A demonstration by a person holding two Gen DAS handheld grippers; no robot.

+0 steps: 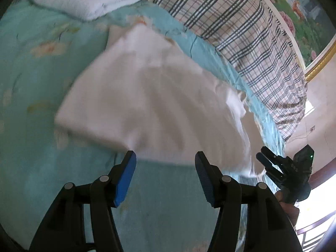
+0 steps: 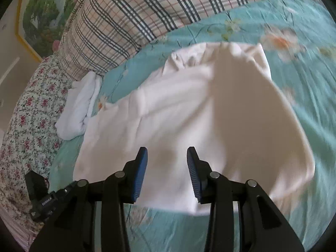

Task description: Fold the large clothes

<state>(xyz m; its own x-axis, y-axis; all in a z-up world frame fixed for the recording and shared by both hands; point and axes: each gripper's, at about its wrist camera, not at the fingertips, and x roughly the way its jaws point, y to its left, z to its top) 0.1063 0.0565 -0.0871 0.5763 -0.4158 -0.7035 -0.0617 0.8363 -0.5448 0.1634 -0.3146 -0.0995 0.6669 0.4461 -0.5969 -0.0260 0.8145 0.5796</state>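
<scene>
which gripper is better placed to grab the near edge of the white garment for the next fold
Right. The right gripper is open directly over the white garment; the left gripper hangs just short of that hem.

Motion smears the white garment point(image 1: 147, 105) under my grippers; its near edge on the bed looks lifted, perhaps. My plaid quilt point(image 2: 136, 10) runs off the top edge.

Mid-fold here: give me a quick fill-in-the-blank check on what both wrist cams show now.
1. The white garment lies on a ___ floral bedspread.
2. Both the left gripper and the right gripper are ___.
3. The pillow beyond the garment has a ___ pattern.

Missing words: teal; open; plaid
</scene>
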